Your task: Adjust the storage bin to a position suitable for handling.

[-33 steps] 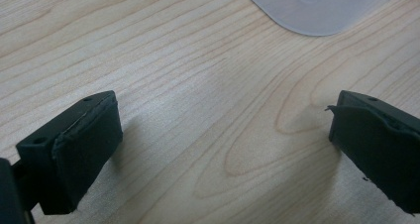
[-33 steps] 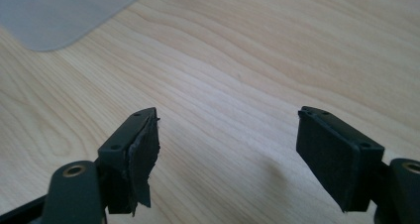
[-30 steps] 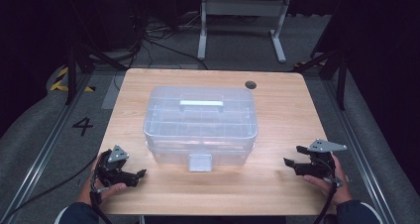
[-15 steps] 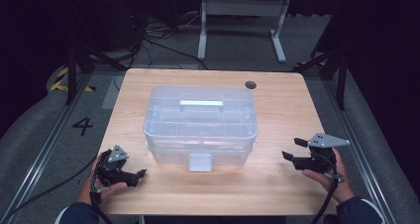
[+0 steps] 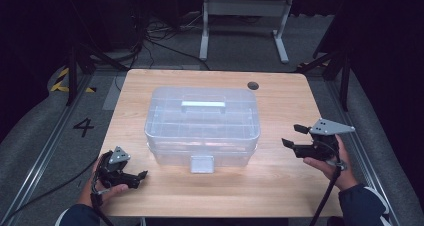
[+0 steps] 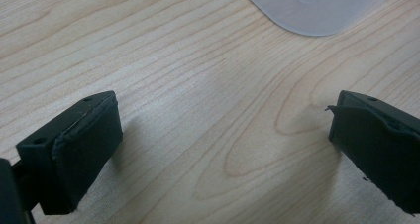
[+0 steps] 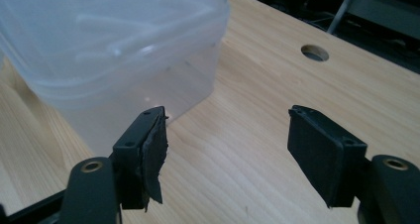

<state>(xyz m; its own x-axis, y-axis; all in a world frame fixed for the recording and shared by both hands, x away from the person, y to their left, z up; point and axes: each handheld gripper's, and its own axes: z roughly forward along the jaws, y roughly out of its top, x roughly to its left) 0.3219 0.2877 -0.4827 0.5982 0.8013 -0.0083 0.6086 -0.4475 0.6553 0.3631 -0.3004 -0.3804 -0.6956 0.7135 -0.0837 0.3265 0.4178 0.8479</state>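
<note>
One clear plastic storage box (image 5: pixel 202 125) stood in the middle of the wooden table (image 5: pixel 280 181), with one pale handle (image 5: pixel 203 105) on its lid and one latch (image 5: pixel 202 163) on its near side. Two grippers were in play, one in each hand.

The left gripper (image 5: pixel 141 175) lay low near the table's near left corner, its jaws spread wide with only bare wood between them; in the left gripper view a rounded corner of the box (image 6: pixel 317 8) sat ahead of the jaws and toward the right-hand one, well apart from both.

The right gripper (image 5: pixel 294 136) was held above the table to the right of the box, pointing toward it. Its jaws had just been closing a little, yet they stood released, nothing between them. In the right gripper view the box (image 7: pixel 109 45) rose just beyond the left-hand jaw, not touching it, and one round hole (image 7: pixel 315 52) in the table lay ahead of the right-hand jaw.
</note>
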